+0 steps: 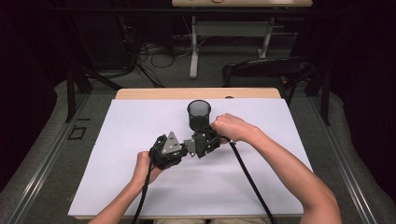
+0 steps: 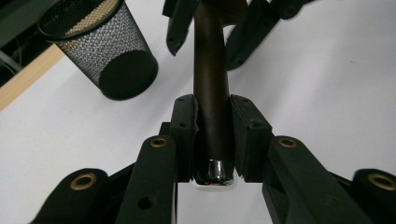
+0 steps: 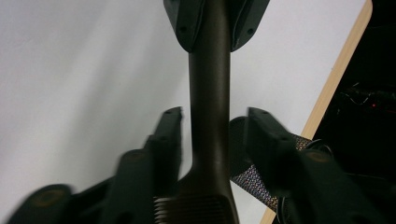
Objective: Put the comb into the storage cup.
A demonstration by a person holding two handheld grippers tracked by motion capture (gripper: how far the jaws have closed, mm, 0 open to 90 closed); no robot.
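A dark brown tool (image 2: 211,70) with a slim shaft, a chrome end and a ribbed wider end (image 3: 205,205) hangs level over the white sheet. My left gripper (image 2: 212,105) is shut on the shaft just above the chrome end. In the right gripper view, my right gripper (image 3: 217,114) straddles the shaft near the ribbed end, with a gap showing on each side of it. In the high view the left gripper (image 1: 187,148) and the right gripper (image 1: 200,145) meet tip to tip at the table's middle.
A black mesh cup (image 1: 199,114) stands upright just beyond the grippers, close to the right hand. The white sheet (image 1: 140,121) covers the wooden table (image 1: 196,93). A black chair (image 1: 266,70) and cables lie beyond the far edge.
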